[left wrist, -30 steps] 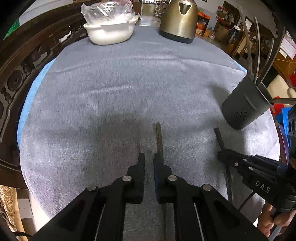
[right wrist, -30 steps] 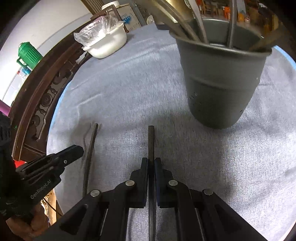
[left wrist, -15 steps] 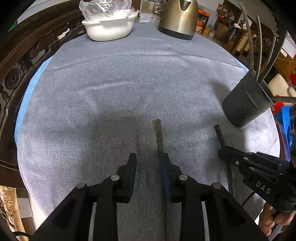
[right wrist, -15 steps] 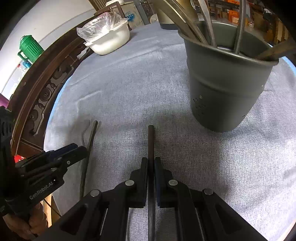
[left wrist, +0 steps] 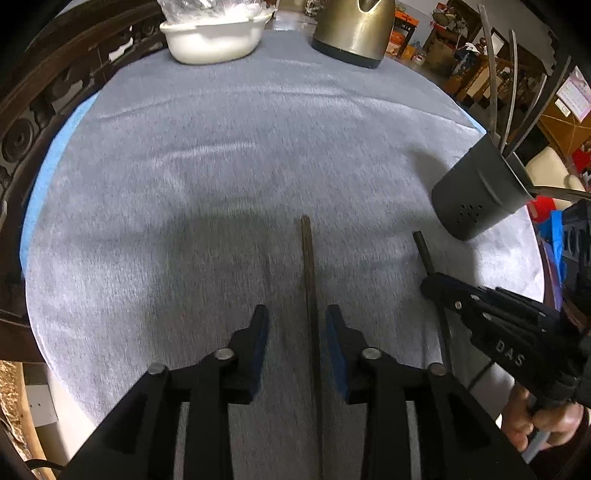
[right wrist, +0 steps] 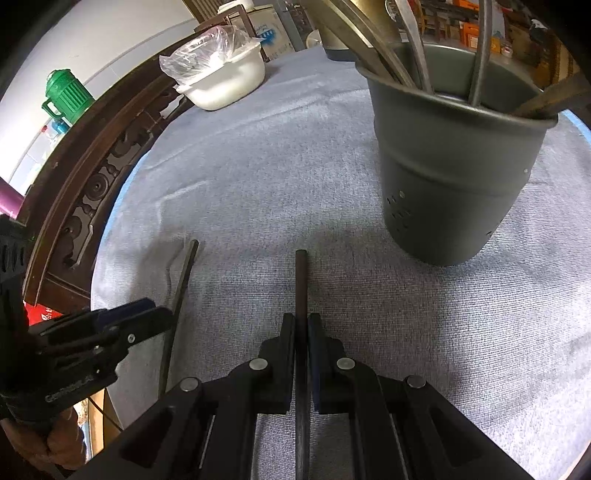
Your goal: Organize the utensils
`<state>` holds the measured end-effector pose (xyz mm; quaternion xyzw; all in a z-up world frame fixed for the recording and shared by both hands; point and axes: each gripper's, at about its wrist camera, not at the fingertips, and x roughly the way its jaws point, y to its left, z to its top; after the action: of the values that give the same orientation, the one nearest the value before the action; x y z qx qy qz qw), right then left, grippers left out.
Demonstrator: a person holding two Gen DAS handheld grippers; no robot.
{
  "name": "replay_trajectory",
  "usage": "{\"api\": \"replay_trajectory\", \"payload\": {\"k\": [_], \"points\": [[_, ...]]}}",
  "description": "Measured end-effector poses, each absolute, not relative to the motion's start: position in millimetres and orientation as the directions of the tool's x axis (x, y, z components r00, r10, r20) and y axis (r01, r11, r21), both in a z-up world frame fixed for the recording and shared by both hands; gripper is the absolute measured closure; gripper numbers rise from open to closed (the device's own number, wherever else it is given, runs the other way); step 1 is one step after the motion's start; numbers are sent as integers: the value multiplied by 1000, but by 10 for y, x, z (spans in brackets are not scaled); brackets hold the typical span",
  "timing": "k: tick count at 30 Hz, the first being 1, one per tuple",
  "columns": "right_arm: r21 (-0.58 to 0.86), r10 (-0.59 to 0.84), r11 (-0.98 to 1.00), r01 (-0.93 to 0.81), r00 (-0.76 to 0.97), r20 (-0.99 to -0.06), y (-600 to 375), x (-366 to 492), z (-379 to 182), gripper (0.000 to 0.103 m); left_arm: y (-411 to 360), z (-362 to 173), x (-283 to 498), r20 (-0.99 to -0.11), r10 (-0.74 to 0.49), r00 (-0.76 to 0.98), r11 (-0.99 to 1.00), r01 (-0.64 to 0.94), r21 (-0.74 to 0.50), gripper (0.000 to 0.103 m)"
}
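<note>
A thin brown utensil (left wrist: 308, 266) lies flat on the grey cloth (left wrist: 240, 155). It runs between the fingers of my left gripper (left wrist: 295, 323), nearer the right pad without touching it. That gripper's jaws are opening. In the right wrist view the left gripper (right wrist: 157, 312) hovers over the same brown utensil (right wrist: 186, 266). My right gripper (right wrist: 302, 323) is shut on a second dark utensil (right wrist: 301, 280), whose tip points towards the dark grey holder (right wrist: 450, 184). The holder (left wrist: 476, 192) has several utensils standing in it. From the left wrist view the right gripper (left wrist: 430, 286) grips that dark utensil (left wrist: 421, 247).
A white bowl with a plastic bag (left wrist: 214, 40) and a metal kettle (left wrist: 354, 29) stand at the far edge. A carved wooden rim (left wrist: 22, 122) curves round the left of the table. A green jug (right wrist: 68, 94) stands beyond it. Hands hold both gripper handles.
The left gripper's jaws have spread apart and let go of the brown utensil, which now lies loose between them. The right gripper stays shut on its utensil and has not moved.
</note>
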<state>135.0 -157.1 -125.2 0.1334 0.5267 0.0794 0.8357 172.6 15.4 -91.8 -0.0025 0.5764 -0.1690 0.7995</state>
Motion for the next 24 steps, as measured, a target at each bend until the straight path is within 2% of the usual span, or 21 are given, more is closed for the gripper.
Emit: {"api": "replay_trajectory", "payload": {"k": [9, 16, 24], "points": [[321, 288, 947, -1, 442, -850, -1591, 1339, -1260, 94, 115, -1009, 1792, -941, -278, 193, 940, 258, -224, 63], [335, 303, 942, -10, 448, -841, -1611, 1321, -1271, 94, -64, -1040, 1930, -956, -233, 179, 940, 292, -174, 63], [348, 317, 938, -14, 449, -836, -1640, 1313, -1279, 94, -353, -1081, 2161, -970, -183, 161, 911, 399, -105, 63]]}}
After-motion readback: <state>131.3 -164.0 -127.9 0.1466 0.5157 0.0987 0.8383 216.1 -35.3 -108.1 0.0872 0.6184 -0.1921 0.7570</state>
